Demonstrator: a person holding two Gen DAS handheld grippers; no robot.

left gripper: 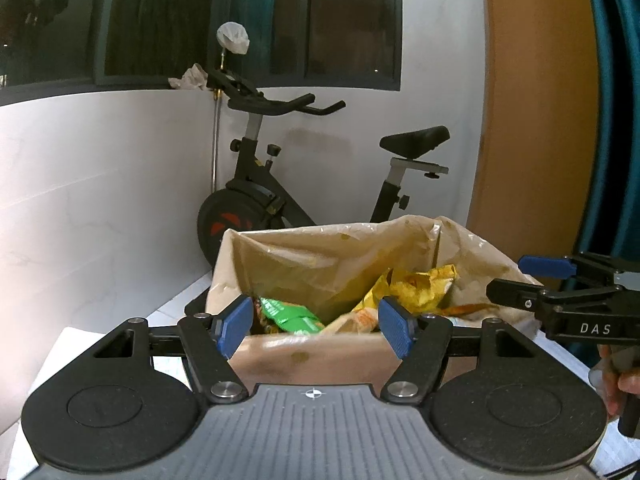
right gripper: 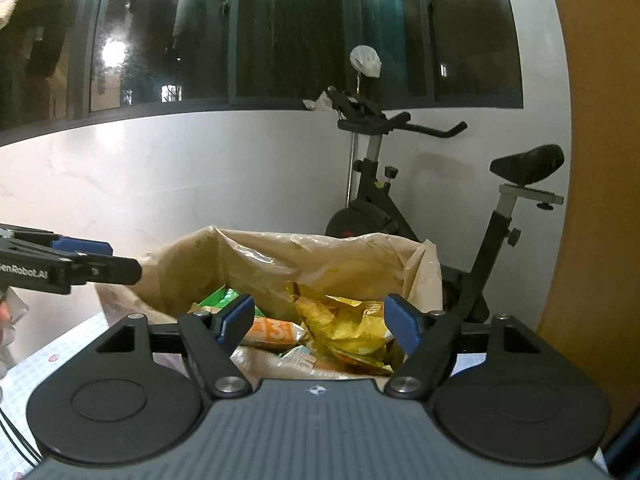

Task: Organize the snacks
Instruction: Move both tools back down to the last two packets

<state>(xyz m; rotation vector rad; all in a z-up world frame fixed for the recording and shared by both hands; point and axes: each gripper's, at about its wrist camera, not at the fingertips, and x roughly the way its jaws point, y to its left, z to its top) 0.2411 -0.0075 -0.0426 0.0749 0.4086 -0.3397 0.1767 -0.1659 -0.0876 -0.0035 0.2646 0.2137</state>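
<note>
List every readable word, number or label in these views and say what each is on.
"DAS": white letters on the right gripper body, left wrist view.
"enRobot.AI": white letters on the left gripper body, right wrist view; its start is cut off.
"3": orange snack packet in the bag.
Green packet: white print, too blurred to read.

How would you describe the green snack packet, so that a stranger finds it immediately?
Look first at the exercise bike by the white wall; in front of it stands an open beige plastic bag full of snacks. The green packet lies at its left side, the only green thing beside yellow and orange wrappers.
</note>
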